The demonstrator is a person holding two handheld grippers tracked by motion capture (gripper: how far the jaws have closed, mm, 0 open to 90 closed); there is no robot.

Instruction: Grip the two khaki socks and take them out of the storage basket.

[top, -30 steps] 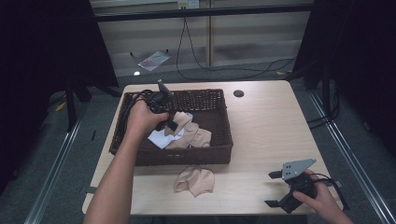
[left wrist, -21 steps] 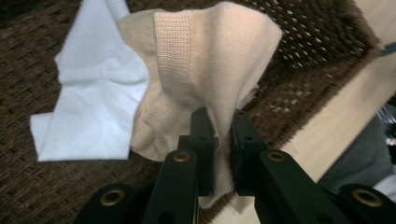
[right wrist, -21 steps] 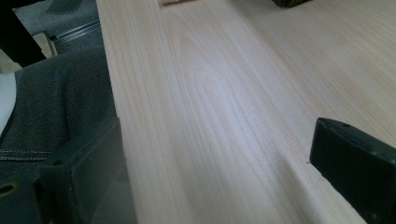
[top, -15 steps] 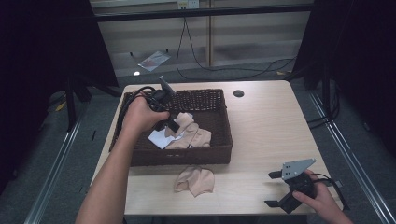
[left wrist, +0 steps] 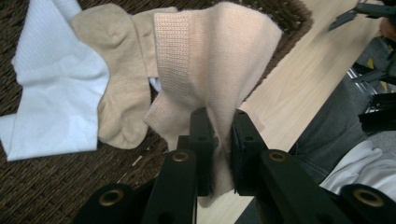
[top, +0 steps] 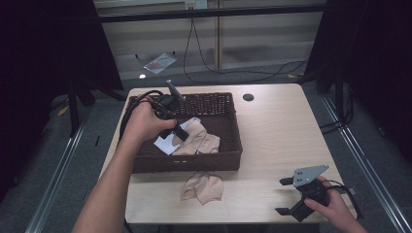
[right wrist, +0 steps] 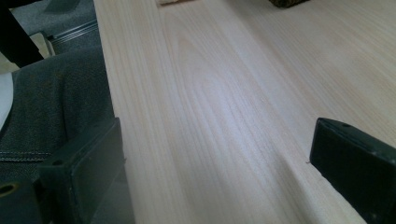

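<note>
Here the left claw (left wrist: 219, 140) is pinching a beige sock (left wrist: 210, 65) between its two black jaws, which are closing on the cloth near its lower edge. The sock is hanging lifted over the brown wicker basket (left wrist: 46, 186), its ribbed cuff spreading out above the jaws. In the high view the left claw (top: 177, 132) is sitting over the middle of the basket (top: 228, 145), with the held sock (top: 194, 132) just under it.

Inside the basket, a second beige sock (left wrist: 109, 88) is lying flat just beside the held one, and a white sock (left wrist: 56, 102) is lying next to that, touching it.

In front of the basket, on the desk (top: 282, 131), another beige sock (top: 203, 187) is lying crumpled, close to the basket's near wall but outside it.

The right claw (top: 287, 196) is resting well apart from the basket, near the desk's front corner, held by the person's right hand (top: 335, 208). Its jaws are standing wide apart with nothing between them; in the right gripper view only bare wood (right wrist: 224, 116) is lying between them.
</note>
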